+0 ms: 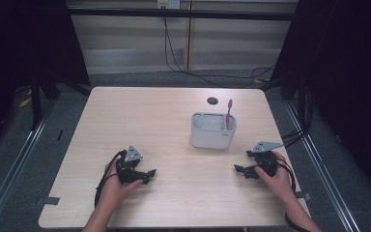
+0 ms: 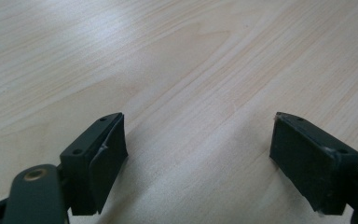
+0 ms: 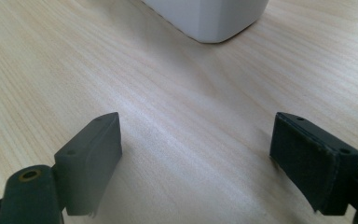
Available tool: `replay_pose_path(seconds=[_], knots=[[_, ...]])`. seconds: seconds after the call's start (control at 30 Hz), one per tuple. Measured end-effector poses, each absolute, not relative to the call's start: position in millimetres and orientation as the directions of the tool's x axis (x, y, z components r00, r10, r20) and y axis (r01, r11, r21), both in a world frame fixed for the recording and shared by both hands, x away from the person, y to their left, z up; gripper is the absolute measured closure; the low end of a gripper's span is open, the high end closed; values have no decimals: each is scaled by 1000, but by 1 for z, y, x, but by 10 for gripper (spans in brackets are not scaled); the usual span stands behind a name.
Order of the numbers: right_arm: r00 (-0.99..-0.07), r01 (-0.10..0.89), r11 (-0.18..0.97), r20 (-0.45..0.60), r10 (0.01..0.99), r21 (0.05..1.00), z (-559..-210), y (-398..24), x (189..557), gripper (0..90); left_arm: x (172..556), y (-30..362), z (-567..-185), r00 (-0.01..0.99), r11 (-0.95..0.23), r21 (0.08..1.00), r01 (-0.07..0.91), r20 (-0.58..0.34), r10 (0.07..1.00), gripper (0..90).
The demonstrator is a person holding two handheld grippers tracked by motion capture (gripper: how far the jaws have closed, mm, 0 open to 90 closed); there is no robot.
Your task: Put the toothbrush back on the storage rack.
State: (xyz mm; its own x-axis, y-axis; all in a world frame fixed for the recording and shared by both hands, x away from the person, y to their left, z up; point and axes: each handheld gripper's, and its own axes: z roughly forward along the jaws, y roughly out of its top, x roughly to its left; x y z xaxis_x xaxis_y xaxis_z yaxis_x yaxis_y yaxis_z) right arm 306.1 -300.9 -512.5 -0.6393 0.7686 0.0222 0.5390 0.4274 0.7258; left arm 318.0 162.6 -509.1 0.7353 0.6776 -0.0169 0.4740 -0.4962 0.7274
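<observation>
Two hand-held grippers at rest on a pale wooden table (image 1: 174, 125). The left gripper (image 1: 149, 173), held in the person's left hand (image 1: 113, 186), lies low over the near left part of the tabletop; in the left gripper view its jaws stand spread wide with bare wood grain between them. The right gripper (image 1: 239, 169), held in the right hand (image 1: 278, 179), lies over the near right part, its jaws likewise spread wide and pinching nothing. A white rectangular holder (image 1: 213, 130) stands upright ahead and to the left of the right gripper, near but apart from it; its lower corner (image 3: 209, 18) appears beyond the jaws in the right gripper view. A pink toothbrush (image 1: 229, 113) stands upright in the holder's right-hand compartment, head uppermost.
</observation>
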Motion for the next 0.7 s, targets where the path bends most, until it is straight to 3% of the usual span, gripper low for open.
replay_pose_path(seconds=[0.7], knots=[[-635, 547, 425, 26, 772, 721, -513, -301, 307, 143, 318, 163, -509, 732, -494, 729, 474, -15, 681, 181]])
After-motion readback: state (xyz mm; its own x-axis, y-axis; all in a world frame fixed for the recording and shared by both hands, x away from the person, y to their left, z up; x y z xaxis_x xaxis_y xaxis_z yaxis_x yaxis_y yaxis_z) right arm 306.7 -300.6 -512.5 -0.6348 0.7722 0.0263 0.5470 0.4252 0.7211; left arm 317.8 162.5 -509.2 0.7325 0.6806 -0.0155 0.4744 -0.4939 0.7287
